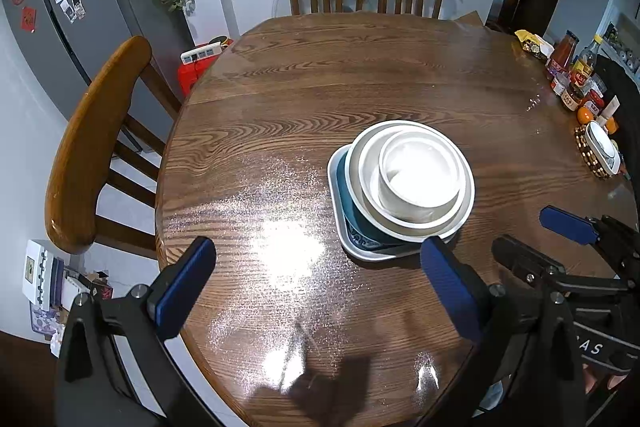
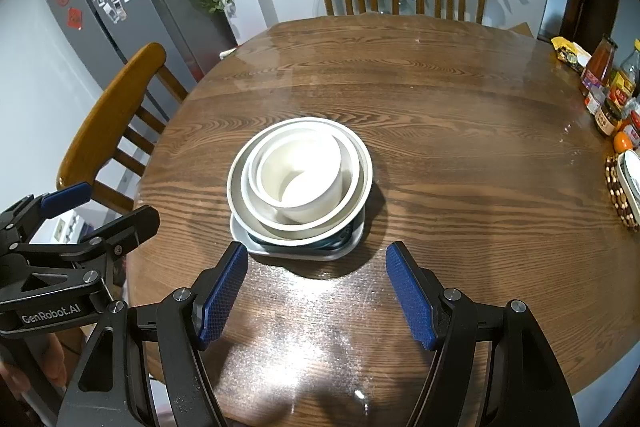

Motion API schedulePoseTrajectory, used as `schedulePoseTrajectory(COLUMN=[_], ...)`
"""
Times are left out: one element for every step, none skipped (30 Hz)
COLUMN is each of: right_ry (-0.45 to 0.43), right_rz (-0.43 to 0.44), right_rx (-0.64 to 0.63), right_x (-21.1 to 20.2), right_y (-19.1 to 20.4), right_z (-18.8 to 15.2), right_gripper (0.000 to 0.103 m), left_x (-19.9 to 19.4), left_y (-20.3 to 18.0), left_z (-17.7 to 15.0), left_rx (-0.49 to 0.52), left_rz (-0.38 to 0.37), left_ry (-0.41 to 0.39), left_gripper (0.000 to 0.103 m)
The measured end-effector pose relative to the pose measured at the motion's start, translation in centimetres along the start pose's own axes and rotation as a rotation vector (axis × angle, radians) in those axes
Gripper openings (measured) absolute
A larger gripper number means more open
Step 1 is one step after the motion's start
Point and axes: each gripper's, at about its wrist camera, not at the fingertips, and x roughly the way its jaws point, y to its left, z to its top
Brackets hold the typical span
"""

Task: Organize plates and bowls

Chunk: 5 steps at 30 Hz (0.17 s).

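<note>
Wooden round table [image 2: 460, 131] fills both views, with chairs and a shelf behind. Nearest, my right gripper [image 2: 316, 291] hovers with its blue pads spread apart and empty; my left gripper [image 1: 316, 291] is likewise spread wide, holding nothing. Just ahead sits the stack [image 2: 300, 183]: a small white bowl [image 2: 304, 175] nested in wider bowls on a blue dish and white tray. It lies straight ahead of my right gripper, forward-right of my left; the right seems better aligned.

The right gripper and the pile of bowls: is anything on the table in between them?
Nothing. In the right wrist view, only bare shiny table lies between the right gripper and the stack of dishes.
</note>
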Motion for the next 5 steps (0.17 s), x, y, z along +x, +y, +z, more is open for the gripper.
schedulePoseTrajectory(right_ry=[0.0, 0.0, 0.0, 0.0, 0.0], right_rz=[0.001, 0.001, 0.001, 0.001, 0.002], right_rx=[0.001, 0.001, 0.001, -0.001, -0.001], right_x=[0.0, 0.01, 0.0, 0.0, 0.08], right_y=[0.0, 0.0, 0.0, -0.01, -0.04], right_z=[0.01, 0.01, 0.0, 0.01, -0.03], right_gripper=[0.072, 0.072, 0.072, 0.072, 0.072], left_x=[-0.02, 0.04, 0.13, 0.2, 0.29], left_y=[-0.03, -0.03, -0.04, -0.04, -0.01], left_z=[-0.02, -0.01, -0.01, -0.01, 0.01], left_rx=[-0.001, -0.002, -0.003, -0.003, -0.004], left_rz=[0.0, 0.001, 0.004, 0.005, 0.006], left_ry=[-0.001, -0.001, 0.0, 0.0, 0.003], left_gripper=[0.102, 0.102, 0.102, 0.102, 0.102])
